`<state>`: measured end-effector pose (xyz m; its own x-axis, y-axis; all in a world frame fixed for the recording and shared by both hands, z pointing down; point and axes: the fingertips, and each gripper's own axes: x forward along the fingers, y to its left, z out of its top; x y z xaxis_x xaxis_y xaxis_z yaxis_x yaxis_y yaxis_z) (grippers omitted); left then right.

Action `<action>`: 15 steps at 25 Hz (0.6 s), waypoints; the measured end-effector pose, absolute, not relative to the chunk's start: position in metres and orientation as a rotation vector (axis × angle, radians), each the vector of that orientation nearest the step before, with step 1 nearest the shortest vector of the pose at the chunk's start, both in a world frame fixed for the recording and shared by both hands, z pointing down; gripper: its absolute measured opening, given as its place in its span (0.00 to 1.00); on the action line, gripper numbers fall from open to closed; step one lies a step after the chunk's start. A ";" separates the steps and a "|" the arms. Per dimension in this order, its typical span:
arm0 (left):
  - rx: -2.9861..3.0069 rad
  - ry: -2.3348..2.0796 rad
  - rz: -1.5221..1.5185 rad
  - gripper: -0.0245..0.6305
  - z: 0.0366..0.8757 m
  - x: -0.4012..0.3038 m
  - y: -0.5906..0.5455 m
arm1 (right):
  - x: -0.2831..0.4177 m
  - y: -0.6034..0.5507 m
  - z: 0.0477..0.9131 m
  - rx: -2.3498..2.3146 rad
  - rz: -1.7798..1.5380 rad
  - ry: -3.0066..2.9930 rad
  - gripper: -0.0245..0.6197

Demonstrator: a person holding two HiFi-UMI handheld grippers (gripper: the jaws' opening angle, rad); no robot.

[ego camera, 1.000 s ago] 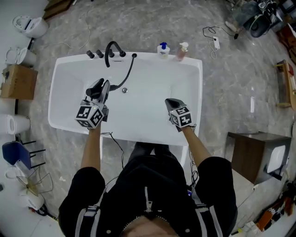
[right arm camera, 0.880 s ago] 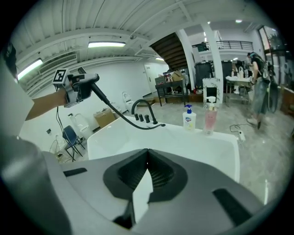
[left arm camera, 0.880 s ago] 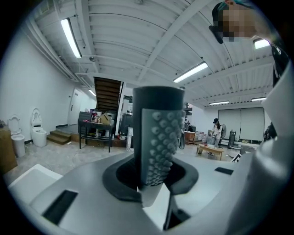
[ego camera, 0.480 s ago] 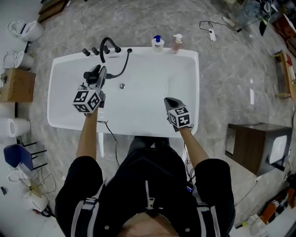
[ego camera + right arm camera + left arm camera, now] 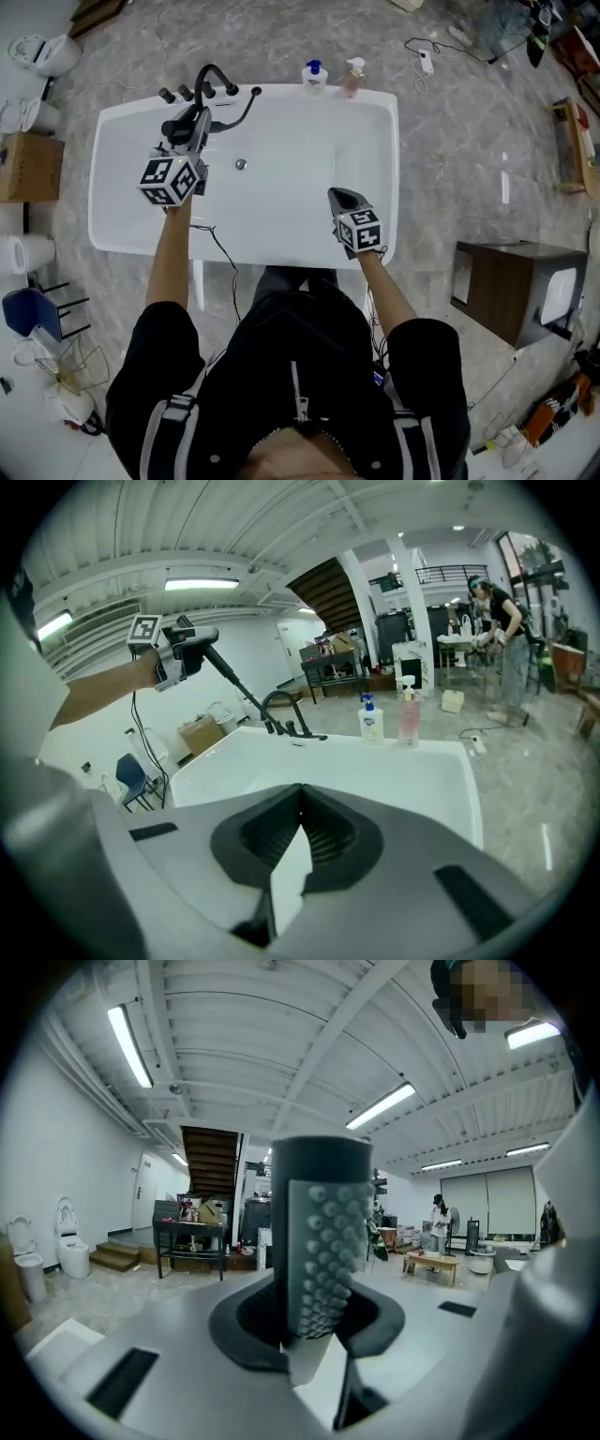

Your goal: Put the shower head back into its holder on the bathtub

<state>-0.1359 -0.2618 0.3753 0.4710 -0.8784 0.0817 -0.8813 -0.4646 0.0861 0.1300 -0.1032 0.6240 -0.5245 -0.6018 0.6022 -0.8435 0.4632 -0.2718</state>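
Note:
The white bathtub [image 5: 105,236] lies below me. My left gripper [image 5: 195,127] is shut on the dark shower head [image 5: 179,127], which it holds above the tub's far left corner, just short of the black faucet [image 5: 206,79]. The black hose [image 5: 236,117] curves from the shower head to the holder [image 5: 255,91] on the far rim. In the left gripper view the nubbed shower head [image 5: 320,1241] stands upright between the jaws. My right gripper [image 5: 338,196] hangs shut and empty over the tub's near right part. The right gripper view shows the left gripper [image 5: 180,654] with the hose [image 5: 234,681].
Two soap bottles [image 5: 313,75] [image 5: 352,75] stand on the far rim. A cardboard box [image 5: 28,167], toilets [image 5: 42,52] and a blue chair [image 5: 23,309] stand to the left. A wooden cabinet [image 5: 506,286] is at the right. A person [image 5: 495,621] stands far behind.
My left gripper has carried the shower head away from me, from over the tub's basin to the far left corner near the faucet. The right gripper has hardly shifted.

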 end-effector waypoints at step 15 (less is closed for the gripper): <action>2.605 -1.579 -0.047 0.21 0.369 -0.133 -0.308 | 0.135 -0.091 0.630 1.244 0.810 -2.263 0.05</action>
